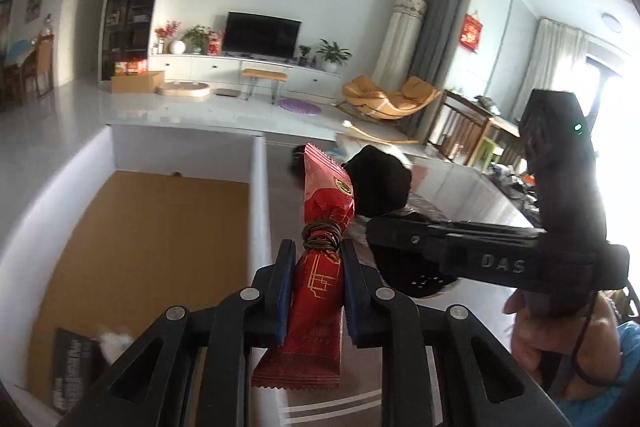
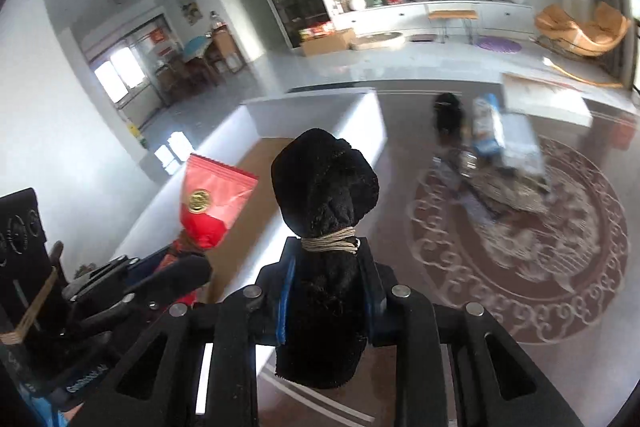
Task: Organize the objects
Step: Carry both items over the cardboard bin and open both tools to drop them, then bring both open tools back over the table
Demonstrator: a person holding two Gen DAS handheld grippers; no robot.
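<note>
In the left wrist view, the left tool [image 1: 314, 291] is closed tightly on a red packet [image 1: 320, 267]. The packet is long and made of glossy, crinkled foil with a zigzag cut at both ends and gold line patterns. A thin brown cord [image 1: 323, 235] is wound many times around its narrow middle, just above the blue pads. The packet stands nearly upright between the pads, raised above the table, over the right wall of a white box [image 1: 256, 195]. This box is open on top, has smooth white walls and a flat brown cardboard floor, and sits toward the left edge of the table. To the right, the right tool [image 1: 384, 223] comes in sideways; it is matte black plastic, and a hand [image 1: 560, 331] grips its handle. It carries a black plush bundle [image 1: 380, 183].

In the right wrist view, the right tool [image 2: 328, 291] is closed firmly on the black plush bundle [image 2: 326, 187]. The bundle is soft and fuzzy, with a rounded head, and pale string [image 2: 330, 243] binds its neck just above the pads. It is held upright above the glossy brown table [image 2: 400, 187], near the right wall of the white box [image 2: 360, 119]. The table surface shows a round pale ornament of curls. The left tool [image 2: 168, 267] with the red packet [image 2: 212, 199] appears at the left. Some blurred objects [image 2: 488, 131] lie toward the far edge of the table.
</note>
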